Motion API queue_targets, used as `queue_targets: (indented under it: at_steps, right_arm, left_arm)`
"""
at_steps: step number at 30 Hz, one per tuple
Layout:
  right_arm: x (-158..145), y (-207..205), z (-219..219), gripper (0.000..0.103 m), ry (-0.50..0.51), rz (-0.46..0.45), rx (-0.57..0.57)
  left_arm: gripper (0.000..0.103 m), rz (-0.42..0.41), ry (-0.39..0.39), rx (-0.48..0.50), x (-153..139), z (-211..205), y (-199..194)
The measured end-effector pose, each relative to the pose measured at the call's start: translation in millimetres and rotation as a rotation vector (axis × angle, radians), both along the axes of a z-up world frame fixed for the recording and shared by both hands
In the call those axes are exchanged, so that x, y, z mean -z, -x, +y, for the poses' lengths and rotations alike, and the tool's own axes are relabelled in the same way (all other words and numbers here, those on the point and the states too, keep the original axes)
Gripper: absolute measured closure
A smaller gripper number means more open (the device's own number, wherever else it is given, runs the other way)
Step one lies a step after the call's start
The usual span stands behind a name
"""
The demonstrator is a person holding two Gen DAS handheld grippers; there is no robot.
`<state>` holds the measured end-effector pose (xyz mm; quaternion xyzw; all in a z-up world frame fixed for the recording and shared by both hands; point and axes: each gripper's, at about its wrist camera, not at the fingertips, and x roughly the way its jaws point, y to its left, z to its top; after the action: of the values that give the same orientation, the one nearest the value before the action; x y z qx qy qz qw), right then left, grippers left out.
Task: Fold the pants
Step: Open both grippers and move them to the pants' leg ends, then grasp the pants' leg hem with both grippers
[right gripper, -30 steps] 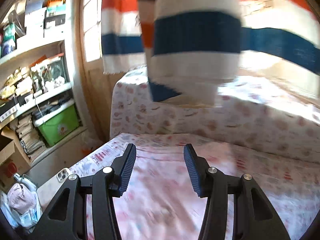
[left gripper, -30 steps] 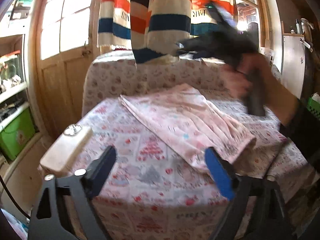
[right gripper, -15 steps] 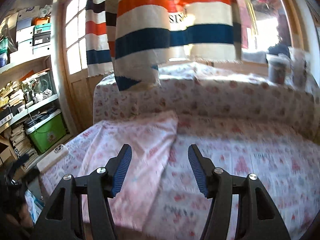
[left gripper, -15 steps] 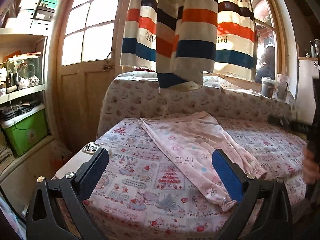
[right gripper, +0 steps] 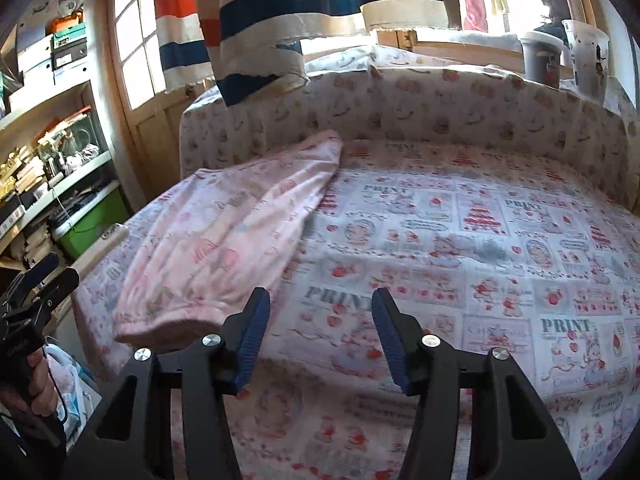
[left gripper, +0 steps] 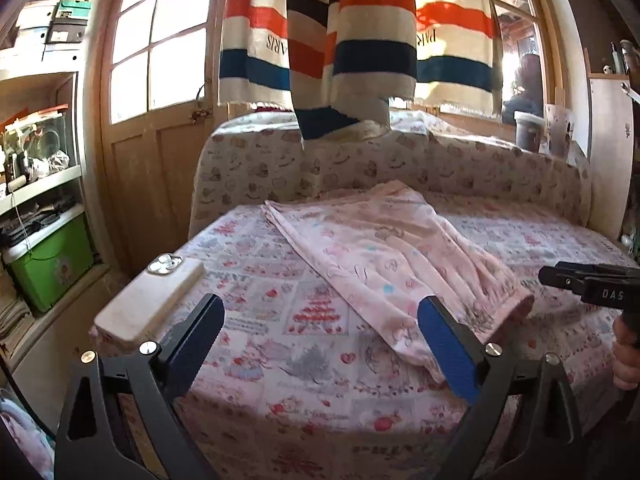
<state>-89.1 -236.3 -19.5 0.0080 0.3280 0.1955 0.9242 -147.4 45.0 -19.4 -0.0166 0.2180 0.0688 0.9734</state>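
Note:
Pale pink printed pants (left gripper: 384, 256) lie folded lengthwise on the patterned bed cover (left gripper: 280, 344), waist at the far end, leg cuffs toward me. In the right wrist view the pants (right gripper: 224, 240) lie to the left. My left gripper (left gripper: 320, 328) is open and empty, just short of the cuff end. My right gripper (right gripper: 318, 332) is open and empty over the cover, right of the cuffs. The right gripper also shows at the right edge of the left wrist view (left gripper: 592, 284).
A white phone (left gripper: 152, 300) lies on the bed's left corner. A striped towel (left gripper: 352, 40) hangs above the padded headboard (left gripper: 360, 168). Shelves and a green bin (left gripper: 48, 256) stand at the left. Cups (right gripper: 588, 60) stand on the window sill.
Both grippers have pulled back toward the near edge of the bed and lowered. The right gripper swung from the far side to the right of the pants. The pants have not moved.

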Motion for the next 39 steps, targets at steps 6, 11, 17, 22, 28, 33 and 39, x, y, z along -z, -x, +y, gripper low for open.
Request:
queue_targets:
  at_steps: [6, 11, 17, 22, 28, 33, 39]
  right_arm:
    - [-21.7, -29.9, -8.1, 0.047, -0.042, 0.049, -0.032]
    - [-67.6, -101.1, 4.8, 0.047, -0.051, 0.026, -0.034]
    - [-95.0, -180.2, 40.5, 0.047, -0.048, -0.054, -0.051]
    - [-91.5, -235.3, 65.8, 0.047, -0.076, -0.012, -0.073]
    - [-63.6, -297.6, 102.0, 0.047, -0.002, 0.073, -0.082]
    - [-35.2, -338.0, 125.8, 0.047, 0.024, 0.153, -0.065]
    - [-3.4, -371.7, 133.6, 0.047, -0.033, 0.259, -0.081]
  left_arm:
    - [0.01, 0.031, -0.008, 0.025, -11.2, 4.2, -22.6]
    - [0.01, -0.05, -0.086, 0.005, -45.9, 9.2, -63.7]
    - [0.01, -0.068, -0.031, 0.033, -75.3, 31.0, -144.6]
    - [0.01, -0.027, 0.019, 0.038, -81.8, 53.5, -212.1]
    - [0.018, 0.077, 0.196, -0.164, -55.8, 108.6, -268.9]
    - [0.03, 0.216, 0.21, -0.148, -21.5, 118.3, -290.1]
    - [0.03, 0.242, 0.293, -0.183, -9.8, 141.3, -290.5]
